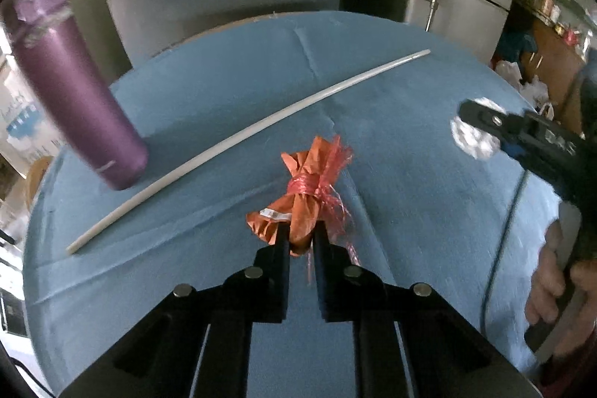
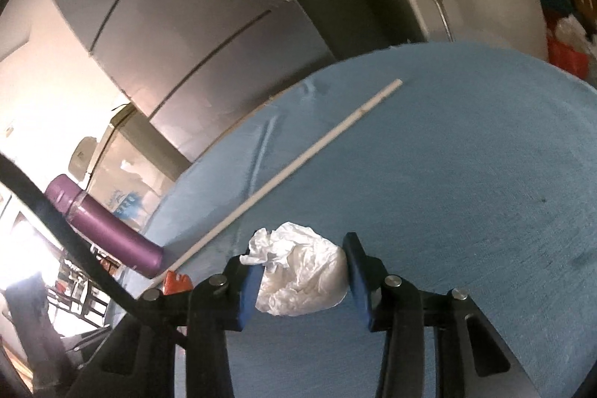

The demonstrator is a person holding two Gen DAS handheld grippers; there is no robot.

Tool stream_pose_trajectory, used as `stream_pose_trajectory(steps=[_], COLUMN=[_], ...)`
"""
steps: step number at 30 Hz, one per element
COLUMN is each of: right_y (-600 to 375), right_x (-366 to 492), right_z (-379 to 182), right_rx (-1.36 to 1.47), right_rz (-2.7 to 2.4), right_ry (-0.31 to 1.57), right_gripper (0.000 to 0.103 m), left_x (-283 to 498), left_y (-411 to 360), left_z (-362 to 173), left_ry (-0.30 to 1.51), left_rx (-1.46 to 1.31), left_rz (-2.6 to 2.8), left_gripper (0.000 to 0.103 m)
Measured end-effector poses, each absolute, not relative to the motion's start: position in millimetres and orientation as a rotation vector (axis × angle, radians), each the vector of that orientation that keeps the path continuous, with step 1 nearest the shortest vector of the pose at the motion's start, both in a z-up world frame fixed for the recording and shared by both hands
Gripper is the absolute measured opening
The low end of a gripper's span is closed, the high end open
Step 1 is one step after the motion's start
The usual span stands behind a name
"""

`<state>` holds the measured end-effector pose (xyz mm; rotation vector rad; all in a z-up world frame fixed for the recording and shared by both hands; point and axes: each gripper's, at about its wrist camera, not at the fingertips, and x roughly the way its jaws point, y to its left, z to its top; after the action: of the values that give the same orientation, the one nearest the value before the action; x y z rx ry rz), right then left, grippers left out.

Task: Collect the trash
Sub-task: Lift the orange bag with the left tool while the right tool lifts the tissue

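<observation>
Near the middle of the blue cloth-covered table, your left gripper clenches the orange plastic bundle tied with red string, its long axis pointing away from you. Your right gripper squeezes the crumpled white plastic wad nearer the table's right edge.

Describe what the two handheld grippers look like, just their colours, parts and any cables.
The left gripper has black fingers on black linkage arms with round silver pins. The right gripper has the same black linkage and silver pins, but blue pads inside its fingers. A thin dark cable trails below its handle.
</observation>
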<state>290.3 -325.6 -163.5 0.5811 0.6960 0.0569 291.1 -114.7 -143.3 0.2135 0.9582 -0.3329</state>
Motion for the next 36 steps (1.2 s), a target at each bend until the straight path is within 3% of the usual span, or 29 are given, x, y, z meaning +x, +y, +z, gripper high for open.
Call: stream_pose_trajectory(steps=[19, 36], right_y=[-194.5, -41.1], right_x=[193.0, 95.6], right_z=[-108.5, -68.6], right_rx=[0.442, 0.302], right_rz=[0.339, 0.605], right_ry=[0.688, 0.714], right_gripper=[0.045, 0.045], left_x=[153.7, 36.0], left_y=[-14.9, 113.5], left_z=[-50.7, -25.5], left_ry=[0.787, 0.711], left_rx=[0.275, 0.178], left_rz=[-0.108, 0.093], left_gripper=[0.012, 0.012])
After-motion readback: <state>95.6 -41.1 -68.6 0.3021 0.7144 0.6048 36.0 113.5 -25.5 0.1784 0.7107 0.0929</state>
